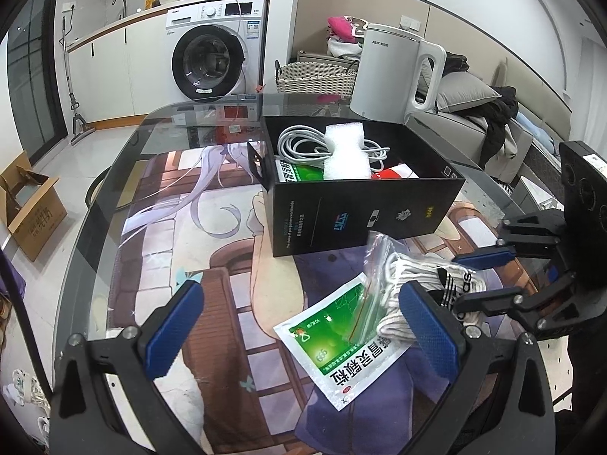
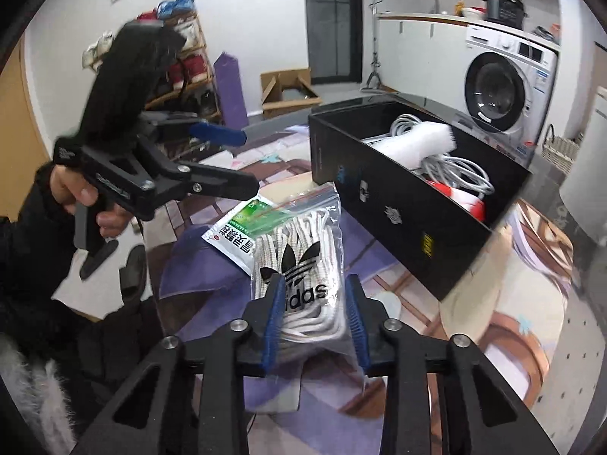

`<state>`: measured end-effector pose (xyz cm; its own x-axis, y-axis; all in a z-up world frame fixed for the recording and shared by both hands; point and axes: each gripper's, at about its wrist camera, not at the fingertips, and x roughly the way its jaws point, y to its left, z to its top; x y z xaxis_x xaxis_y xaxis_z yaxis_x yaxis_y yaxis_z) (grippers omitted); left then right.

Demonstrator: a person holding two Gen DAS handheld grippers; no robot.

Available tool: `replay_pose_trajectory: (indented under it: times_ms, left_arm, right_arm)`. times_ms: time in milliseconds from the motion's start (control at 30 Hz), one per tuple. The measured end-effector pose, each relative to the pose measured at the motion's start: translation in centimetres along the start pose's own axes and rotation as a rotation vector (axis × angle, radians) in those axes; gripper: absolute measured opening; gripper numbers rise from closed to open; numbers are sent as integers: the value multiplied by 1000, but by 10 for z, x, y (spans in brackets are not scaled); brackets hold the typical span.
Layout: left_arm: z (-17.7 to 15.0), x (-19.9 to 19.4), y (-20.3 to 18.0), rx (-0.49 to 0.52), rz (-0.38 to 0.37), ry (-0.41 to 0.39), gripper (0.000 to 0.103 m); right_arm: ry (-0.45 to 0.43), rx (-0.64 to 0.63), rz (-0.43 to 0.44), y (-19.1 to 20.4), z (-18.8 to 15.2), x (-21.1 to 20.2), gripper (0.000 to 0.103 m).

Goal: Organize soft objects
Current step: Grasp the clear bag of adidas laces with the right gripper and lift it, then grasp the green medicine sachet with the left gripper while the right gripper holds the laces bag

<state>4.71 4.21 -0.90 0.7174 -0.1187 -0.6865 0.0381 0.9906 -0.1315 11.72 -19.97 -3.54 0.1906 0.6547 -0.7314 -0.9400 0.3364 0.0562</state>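
Note:
A clear zip bag of white laces with a black Adidas logo (image 2: 303, 261) lies on the glass table, partly over a green and white sachet (image 1: 341, 345). My right gripper (image 2: 315, 311) straddles the bag's near end, its blue pads on both sides of it, jaws partly closed around it. It also shows in the left wrist view (image 1: 481, 273). My left gripper (image 1: 303, 326) is open and empty above the table, near the sachet; it shows at the left of the right wrist view (image 2: 242, 159). A black box (image 1: 364, 204) behind holds a white cable, white foam and packets.
A white kettle (image 1: 398, 72) stands behind the box. The table edge curves at the left, with a cardboard box (image 1: 30, 208) on the floor beyond. A washing machine (image 1: 216, 53) and a wicker basket (image 1: 315, 76) stand further back.

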Motion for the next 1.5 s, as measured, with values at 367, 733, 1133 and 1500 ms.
replay_pose_trajectory:
  times_ms: [367,733,1133,1500]
  left_arm:
    - [-1,3,-5,11,-5,8,103]
    - [-1,3,-4,9,-12,10,103]
    - [-13,14,-31,126,-55,98,103]
    - [-26,35,-53,154,-15,154,103]
  right_arm:
    - [60,-7,-23,15,-2,15,82]
    - [76,-48,-61,22,-3,16,49]
    - [-56,-7,-115,-1,-1,-47,49]
    - [-69,10,-125,-4,1,-52,49]
